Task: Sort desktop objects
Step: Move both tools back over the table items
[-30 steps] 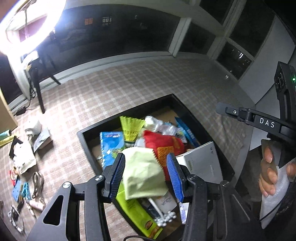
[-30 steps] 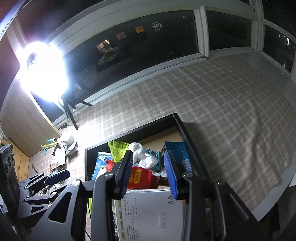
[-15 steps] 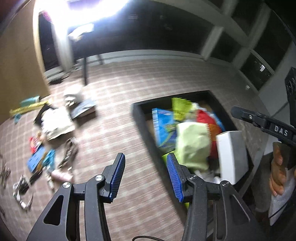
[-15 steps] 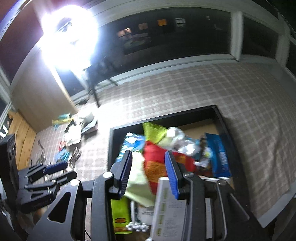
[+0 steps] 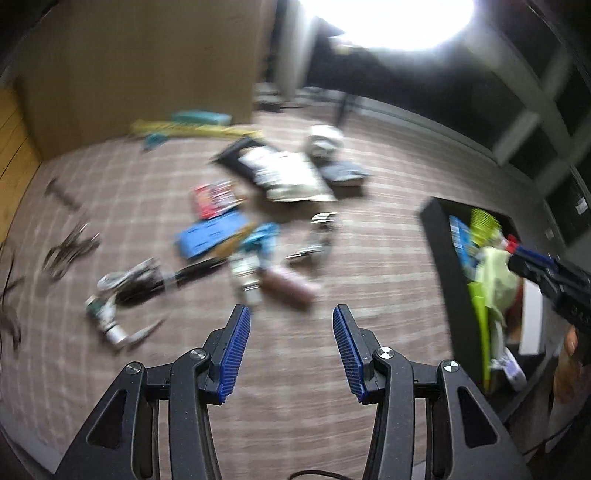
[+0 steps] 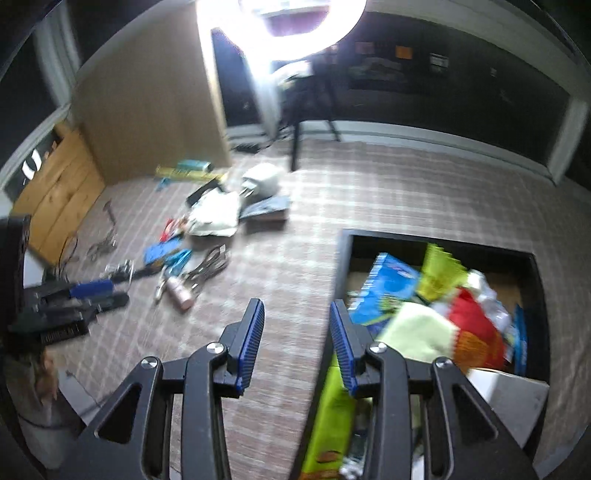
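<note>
My left gripper [image 5: 291, 317] is open and empty above the checked tablecloth, short of a blurred heap of loose items: a pink tube [image 5: 291, 288], a blue card [image 5: 208, 234], a red packet [image 5: 212, 195], a white bag [image 5: 284, 177]. The black tray [image 5: 443, 258] stands at the right, with the pale green cloth [image 5: 495, 280] lying in it. My right gripper [image 6: 295, 317] is open and empty beside the tray's left wall [image 6: 341, 258]. The tray holds the green cloth [image 6: 417, 336], a blue pack [image 6: 388, 288] and a red bag [image 6: 472, 325].
Scissors and wire tools [image 5: 66, 247] lie at the far left of the table. A cardboard wall [image 5: 140, 66] stands behind the heap. A bright ring light [image 6: 280, 22] on a stand is at the back. The left gripper shows in the right wrist view [image 6: 74, 295].
The left gripper let the pale green cloth go into the tray, then swung left toward the loose heap. The right gripper also turned left, away from over the tray.
</note>
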Motion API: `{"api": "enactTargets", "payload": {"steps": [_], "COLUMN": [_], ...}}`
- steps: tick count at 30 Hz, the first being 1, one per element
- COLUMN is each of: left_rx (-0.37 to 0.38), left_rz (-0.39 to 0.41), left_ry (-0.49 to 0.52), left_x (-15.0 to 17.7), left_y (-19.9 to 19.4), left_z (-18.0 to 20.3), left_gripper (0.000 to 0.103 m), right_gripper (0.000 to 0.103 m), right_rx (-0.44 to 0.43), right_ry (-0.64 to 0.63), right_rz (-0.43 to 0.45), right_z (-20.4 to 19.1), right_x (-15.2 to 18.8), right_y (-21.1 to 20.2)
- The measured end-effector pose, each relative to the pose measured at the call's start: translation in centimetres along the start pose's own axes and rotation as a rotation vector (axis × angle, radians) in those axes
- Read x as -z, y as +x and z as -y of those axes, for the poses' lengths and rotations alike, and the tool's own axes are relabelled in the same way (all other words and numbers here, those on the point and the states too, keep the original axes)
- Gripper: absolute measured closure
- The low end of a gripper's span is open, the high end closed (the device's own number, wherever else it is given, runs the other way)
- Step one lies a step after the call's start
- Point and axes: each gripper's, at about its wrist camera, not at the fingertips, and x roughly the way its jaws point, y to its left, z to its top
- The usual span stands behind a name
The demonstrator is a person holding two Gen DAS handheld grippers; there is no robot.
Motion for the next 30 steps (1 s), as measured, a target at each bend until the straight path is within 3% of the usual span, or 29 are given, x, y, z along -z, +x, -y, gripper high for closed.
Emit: {"api": "enactTargets", "payload": {"steps": [5, 11, 21, 30], "left_rx": [-0.058, -0.104, -0.108, -0.173], "left_rz": [-0.014, -0.018, -0.021, -0.027], "left_ry": [-0.167, -0.283, -0.385, -0.36], "left_x": [1.4, 3.0, 4.2, 3.6], "left_y": [0.7, 1.8, 3.4, 5.2], "left_z": [-7.2, -12.2, -15.8, -16.2], "left_gripper": [0.058, 0.058, 0.058, 0.06], "right_gripper": [0.067, 0.067, 0.067, 0.067], "right_rx": [-0.025, -0.051, -0.1, -0.114], "right_ry": [-0.089, -0.19, -0.331, -0.38], "right_rz": [-0.044, -0.076, -0.157, -0.213], "right_z": [-4.1, -8.4, -13.9, -15.9], "right_x": [-0.1, -0.3, -1.0, -1.9], "right_y": [2.2, 4.5, 9.7, 13.7]}}
